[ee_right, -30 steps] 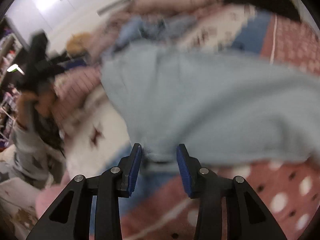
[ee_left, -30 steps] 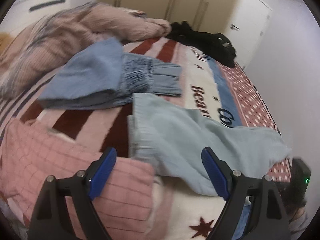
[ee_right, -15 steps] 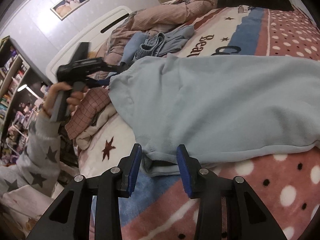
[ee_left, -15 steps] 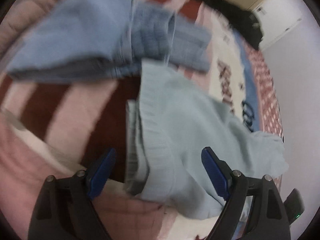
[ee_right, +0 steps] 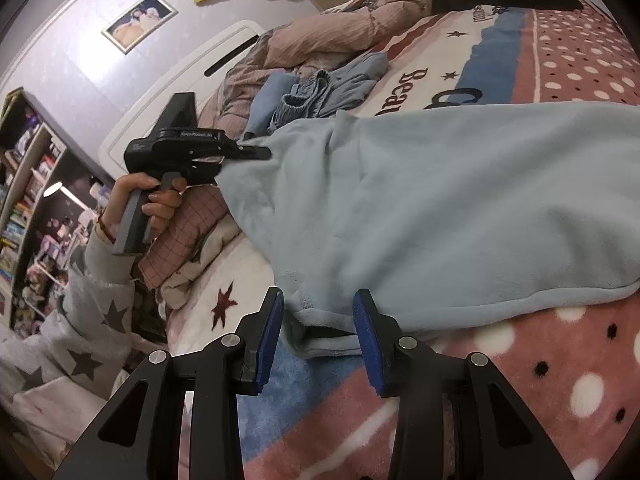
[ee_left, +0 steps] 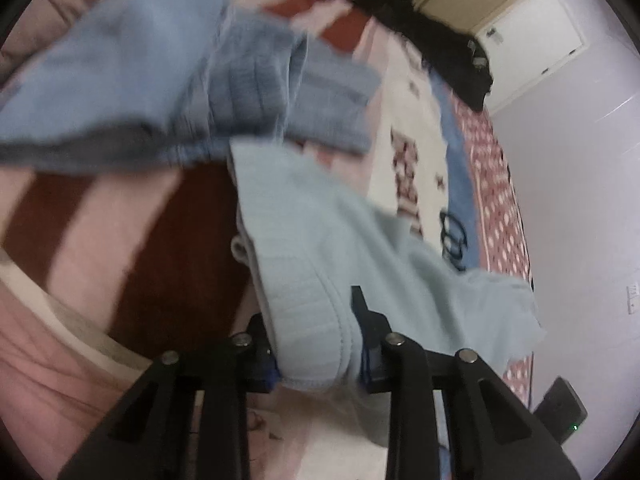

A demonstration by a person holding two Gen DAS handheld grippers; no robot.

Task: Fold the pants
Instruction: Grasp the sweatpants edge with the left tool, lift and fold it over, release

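Light blue pants lie spread across the bed; in the left wrist view they run away from the camera. My left gripper has closed in on the ribbed waistband, which sits bunched between its fingers. It also shows in the right wrist view, at the pants' far corner. My right gripper is partly open, its fingers either side of the pants' near corner, not clamping it.
A darker blue garment lies crumpled behind the pants. A pink checked cloth lies at the bed's left edge. A pink quilt, black clothes, a headboard and a bookshelf lie beyond.
My left gripper moved forward onto the waistband and closed from wide open onto it. My right gripper stayed at the near corner with the same opening.
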